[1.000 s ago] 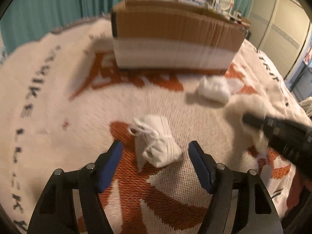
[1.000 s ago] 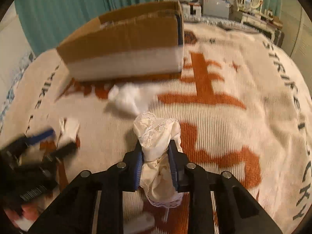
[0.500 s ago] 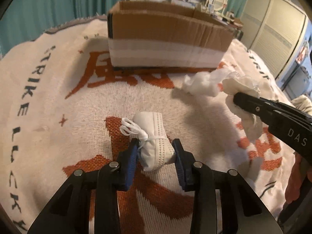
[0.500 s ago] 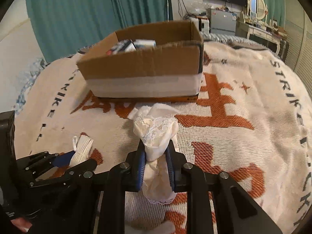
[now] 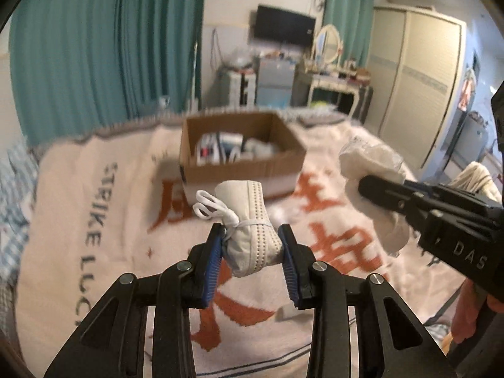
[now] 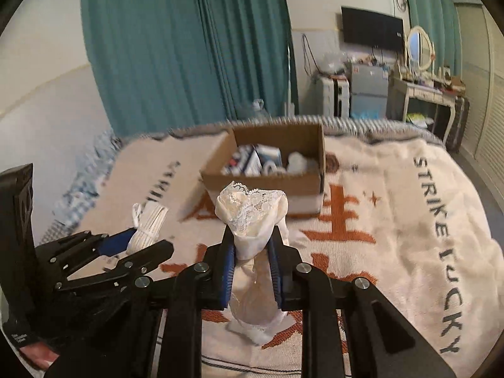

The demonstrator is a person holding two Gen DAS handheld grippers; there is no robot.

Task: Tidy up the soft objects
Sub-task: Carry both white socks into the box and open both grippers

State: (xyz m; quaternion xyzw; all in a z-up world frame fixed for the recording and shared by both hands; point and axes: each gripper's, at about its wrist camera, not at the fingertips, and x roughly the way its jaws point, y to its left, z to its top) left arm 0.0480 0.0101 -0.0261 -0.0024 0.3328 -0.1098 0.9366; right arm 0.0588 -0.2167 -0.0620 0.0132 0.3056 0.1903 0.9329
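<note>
My left gripper (image 5: 252, 236) is shut on a white rolled mask bundle (image 5: 250, 230) tied with its ear loops, held up above the bed. It also shows in the right wrist view (image 6: 149, 225). My right gripper (image 6: 252, 245) is shut on a cream lace-trimmed cloth (image 6: 252, 217), also lifted; the cloth shows in the left wrist view (image 5: 371, 163). An open cardboard box (image 5: 239, 148) with several packets and soft items inside stands ahead on the blanket, also in the right wrist view (image 6: 277, 160).
The bed is covered by a white blanket with orange characters and dark lettering (image 6: 409, 220). A small white cloth lies on it near the box (image 5: 278, 214). Teal curtains (image 5: 104, 47), a dressing table (image 5: 334, 85) and a wardrobe (image 5: 415, 88) stand behind.
Both grippers have risen from the blanket with their loads. The left one closed on the mask bundle and lifted it. The box's inside now shows from above.
</note>
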